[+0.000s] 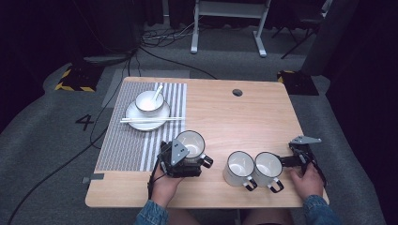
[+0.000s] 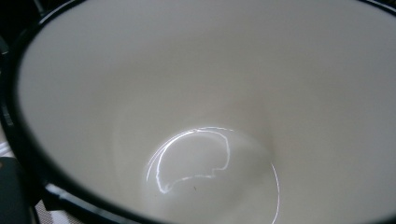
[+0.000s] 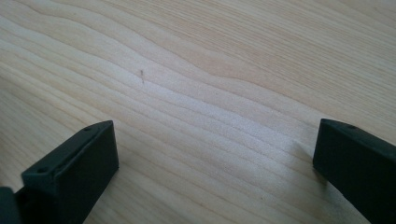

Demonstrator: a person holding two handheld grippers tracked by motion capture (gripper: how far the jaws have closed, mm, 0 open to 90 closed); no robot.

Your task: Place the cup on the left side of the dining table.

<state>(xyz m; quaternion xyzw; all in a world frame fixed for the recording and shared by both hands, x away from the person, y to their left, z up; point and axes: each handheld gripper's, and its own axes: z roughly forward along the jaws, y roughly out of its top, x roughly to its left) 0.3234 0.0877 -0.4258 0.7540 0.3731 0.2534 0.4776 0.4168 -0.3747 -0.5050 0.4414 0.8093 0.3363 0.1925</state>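
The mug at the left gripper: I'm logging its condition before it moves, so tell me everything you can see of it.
The mug is white, enamel-like, with a thin dark rim and a dark-edged handle pointing to the person's right. It stands upright on the wooden table, just right of the striped placemat. The left gripper sits against its near side. In the left gripper view its glossy inside is empty and clean.

I see a wooden table. From its striped mat, which carries a plate, two white mugs stand well to the right, touching each other.
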